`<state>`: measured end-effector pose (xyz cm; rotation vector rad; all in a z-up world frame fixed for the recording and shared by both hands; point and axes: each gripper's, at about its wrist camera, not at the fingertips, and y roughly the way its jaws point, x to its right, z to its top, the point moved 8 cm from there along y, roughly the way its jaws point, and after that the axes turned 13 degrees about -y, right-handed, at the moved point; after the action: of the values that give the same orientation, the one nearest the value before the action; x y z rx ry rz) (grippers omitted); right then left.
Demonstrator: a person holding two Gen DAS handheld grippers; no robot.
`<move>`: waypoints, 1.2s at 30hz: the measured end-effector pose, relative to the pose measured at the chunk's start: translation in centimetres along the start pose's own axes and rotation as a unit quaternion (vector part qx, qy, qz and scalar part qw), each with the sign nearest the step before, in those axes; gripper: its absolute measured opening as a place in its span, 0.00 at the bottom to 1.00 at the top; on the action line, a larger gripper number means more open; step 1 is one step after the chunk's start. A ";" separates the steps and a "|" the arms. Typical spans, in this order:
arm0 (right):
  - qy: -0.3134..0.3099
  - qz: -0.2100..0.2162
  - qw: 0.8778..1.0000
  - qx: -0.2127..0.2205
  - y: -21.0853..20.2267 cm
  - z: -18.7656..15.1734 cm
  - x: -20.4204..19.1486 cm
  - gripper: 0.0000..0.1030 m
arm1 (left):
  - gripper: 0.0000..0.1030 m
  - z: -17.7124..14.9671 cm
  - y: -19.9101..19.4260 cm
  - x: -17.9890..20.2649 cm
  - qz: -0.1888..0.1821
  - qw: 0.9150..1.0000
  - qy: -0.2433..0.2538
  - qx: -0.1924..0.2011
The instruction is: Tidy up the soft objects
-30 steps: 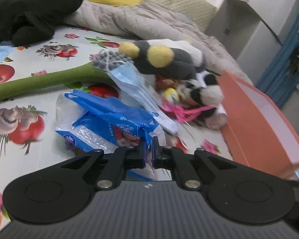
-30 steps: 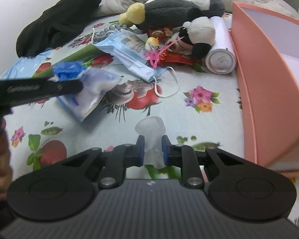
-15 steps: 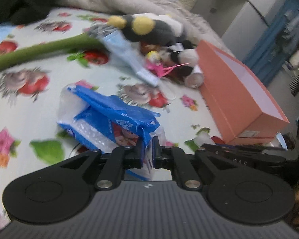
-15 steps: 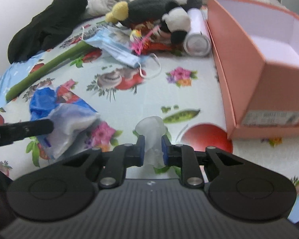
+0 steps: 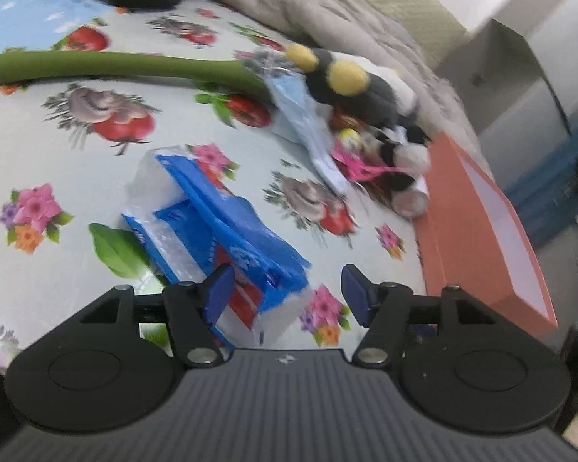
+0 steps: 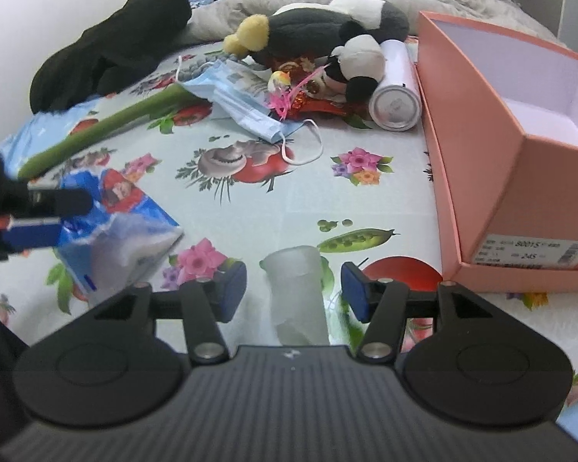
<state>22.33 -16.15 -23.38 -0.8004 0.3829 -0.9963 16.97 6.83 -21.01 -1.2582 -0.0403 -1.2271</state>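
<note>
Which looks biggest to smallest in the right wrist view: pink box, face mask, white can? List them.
1. pink box
2. face mask
3. white can
The box lies nearer the camera, which exaggerates its lead.

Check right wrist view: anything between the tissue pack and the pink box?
Only the frosted cup, standing between the open right gripper's jaws. Otherwise bare floral cloth from tissue pack to pink box.

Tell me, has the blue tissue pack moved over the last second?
Yes. The blue tissue pack has come away from the green stem and face mask toward the near edge. The left gripper that carried it is now open.
</note>
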 end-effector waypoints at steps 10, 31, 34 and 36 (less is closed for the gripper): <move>-0.022 -0.010 1.000 -0.012 0.5 -0.9 -0.6 0.31 | 0.68 0.5 1.7 0.1 0.055 0.997 -0.033 0.039; 0.011 -0.031 0.999 -0.011 -0.7 -2.1 0.9 0.25 | 0.51 -0.2 3.9 0.2 0.099 0.993 0.020 0.062; 0.016 -0.032 0.999 -0.012 -0.6 -2.0 0.9 0.25 | 0.34 -0.3 4.0 0.2 0.096 0.993 0.032 0.054; 0.018 -0.033 0.999 -0.014 -0.7 -1.9 0.9 0.25 | 0.25 -0.2 4.0 0.2 0.091 0.994 0.033 0.051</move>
<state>21.21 -17.92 -24.08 -0.8248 0.4040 -1.0691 19.73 5.79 -23.66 -1.1076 0.0583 -1.0936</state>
